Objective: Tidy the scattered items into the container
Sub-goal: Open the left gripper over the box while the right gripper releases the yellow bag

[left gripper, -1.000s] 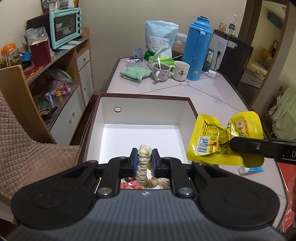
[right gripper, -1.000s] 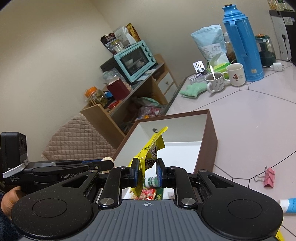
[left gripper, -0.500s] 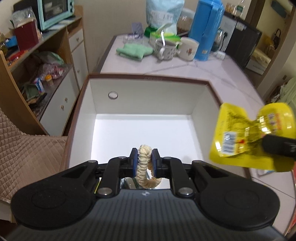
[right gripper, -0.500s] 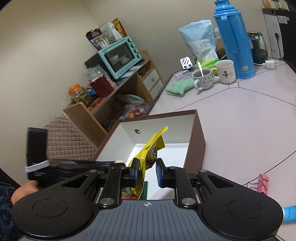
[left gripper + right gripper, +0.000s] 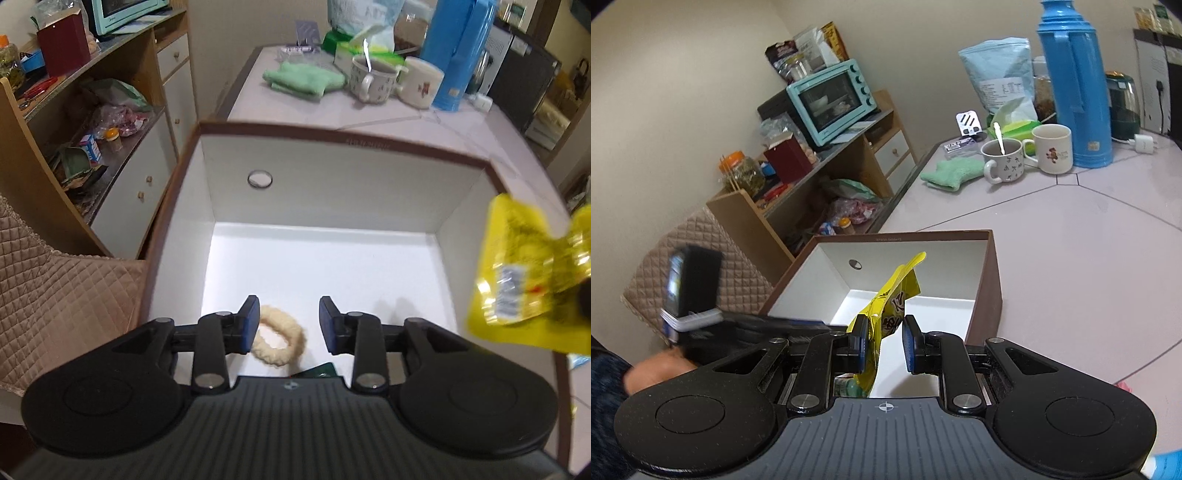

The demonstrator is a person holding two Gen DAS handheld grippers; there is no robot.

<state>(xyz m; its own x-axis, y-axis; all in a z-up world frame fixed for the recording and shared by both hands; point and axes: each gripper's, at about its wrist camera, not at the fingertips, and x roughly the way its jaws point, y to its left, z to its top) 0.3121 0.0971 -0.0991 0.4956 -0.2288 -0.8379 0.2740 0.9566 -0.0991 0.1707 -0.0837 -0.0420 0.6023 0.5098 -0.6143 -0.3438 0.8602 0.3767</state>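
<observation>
Pale tabletop (image 5: 1071, 266): brown box (image 5: 332, 133), frame centre. Left gripper (image 5: 288, 321) open above cream ring (image 5: 280, 341). Right gripper (image 5: 884, 341) parted, yellow packet (image 5: 886, 314) between.

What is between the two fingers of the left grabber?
In the left wrist view, the open left gripper has the cream fluffy hair tie lying between its fingers on the white floor of the box.
</observation>
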